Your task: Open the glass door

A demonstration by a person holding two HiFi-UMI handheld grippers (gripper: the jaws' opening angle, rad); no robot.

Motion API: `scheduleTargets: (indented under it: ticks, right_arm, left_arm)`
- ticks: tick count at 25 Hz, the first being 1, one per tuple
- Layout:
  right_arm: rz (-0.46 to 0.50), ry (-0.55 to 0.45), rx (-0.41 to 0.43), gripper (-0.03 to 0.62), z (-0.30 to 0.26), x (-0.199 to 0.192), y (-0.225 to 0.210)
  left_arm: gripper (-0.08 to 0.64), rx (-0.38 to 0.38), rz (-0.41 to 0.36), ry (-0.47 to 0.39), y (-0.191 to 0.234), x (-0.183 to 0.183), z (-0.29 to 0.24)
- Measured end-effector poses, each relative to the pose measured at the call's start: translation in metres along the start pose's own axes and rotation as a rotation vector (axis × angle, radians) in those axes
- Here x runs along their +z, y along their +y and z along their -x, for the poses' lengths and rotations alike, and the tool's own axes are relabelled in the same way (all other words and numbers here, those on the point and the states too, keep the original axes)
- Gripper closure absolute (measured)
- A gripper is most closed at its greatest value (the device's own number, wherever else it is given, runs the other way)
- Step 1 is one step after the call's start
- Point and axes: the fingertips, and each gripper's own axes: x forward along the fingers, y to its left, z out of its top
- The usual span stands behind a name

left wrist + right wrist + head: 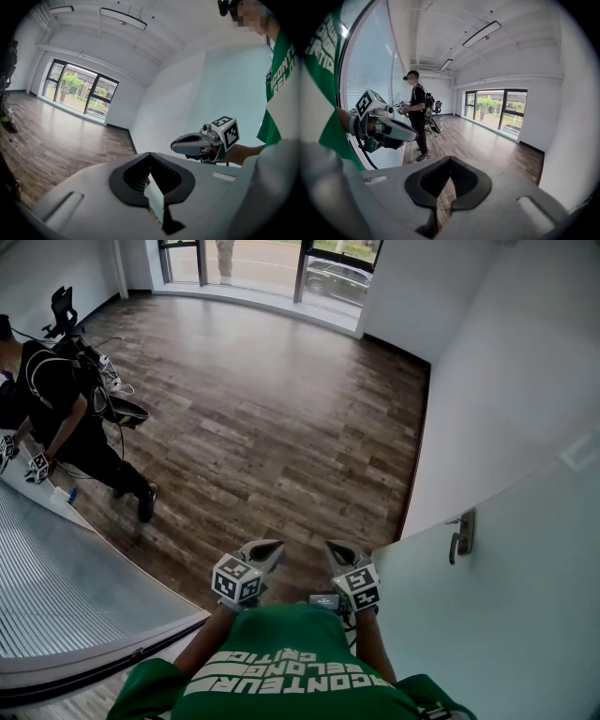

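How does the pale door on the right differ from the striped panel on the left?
The door is plain and milky, while the striped panel is covered in fine, close lines. The door carries a lever handle; no handle shows on the striped panel. The striped panel has a dark rail along its lower edge; the door's edge looks bare. Both are pale, and nothing shows through either.

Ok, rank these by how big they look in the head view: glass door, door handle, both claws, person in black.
1. glass door, filling the lower right.
2. person in black.
3. left claw and right claw: they look alike, so a tie, and nearness to the camera enlarges them.
4. door handle, smallest.
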Motion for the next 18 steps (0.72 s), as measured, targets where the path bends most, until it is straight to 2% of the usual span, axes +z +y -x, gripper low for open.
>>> scheduleTargets:
  ticks: [18]
  right_arm:
    - [-0.018, 0.025, -0.021, 0.598, 0.0025, -0.0055, -0.0066]
  left_arm:
    - [0.543, -0.002, 0.005, 0.007, 0.0027, -0.0006, -0.0018]
